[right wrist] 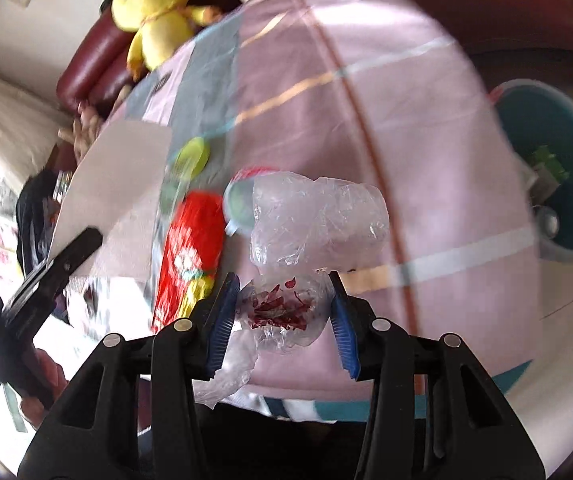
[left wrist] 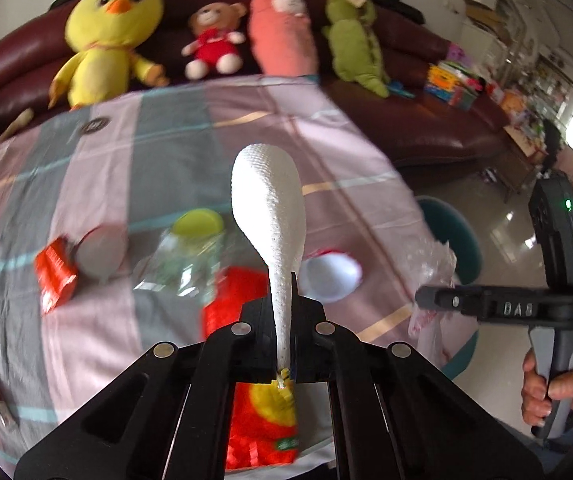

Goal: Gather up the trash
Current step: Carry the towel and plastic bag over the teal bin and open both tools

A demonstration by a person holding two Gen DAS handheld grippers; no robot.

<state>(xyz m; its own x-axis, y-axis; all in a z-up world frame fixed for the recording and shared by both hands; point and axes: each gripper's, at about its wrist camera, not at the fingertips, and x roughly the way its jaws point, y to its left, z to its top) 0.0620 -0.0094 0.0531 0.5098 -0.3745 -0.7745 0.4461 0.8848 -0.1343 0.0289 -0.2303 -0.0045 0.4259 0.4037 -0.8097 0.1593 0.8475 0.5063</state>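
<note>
My left gripper is shut on a white paper towel sheet, held on edge above the table; the sheet shows broad and white in the right wrist view. My right gripper is shut on a crumpled clear plastic bag with red print; it also shows in the left wrist view. On the striped cloth lie a red snack packet, a small red wrapper, a clear jar with a yellow-green lid and a white cup. A teal bin stands right of the table.
Plush toys sit on a maroon sofa behind the table: a yellow chick, a bear, a pink doll and a green toy. The bin holds some trash. Shiny floor lies to the right.
</note>
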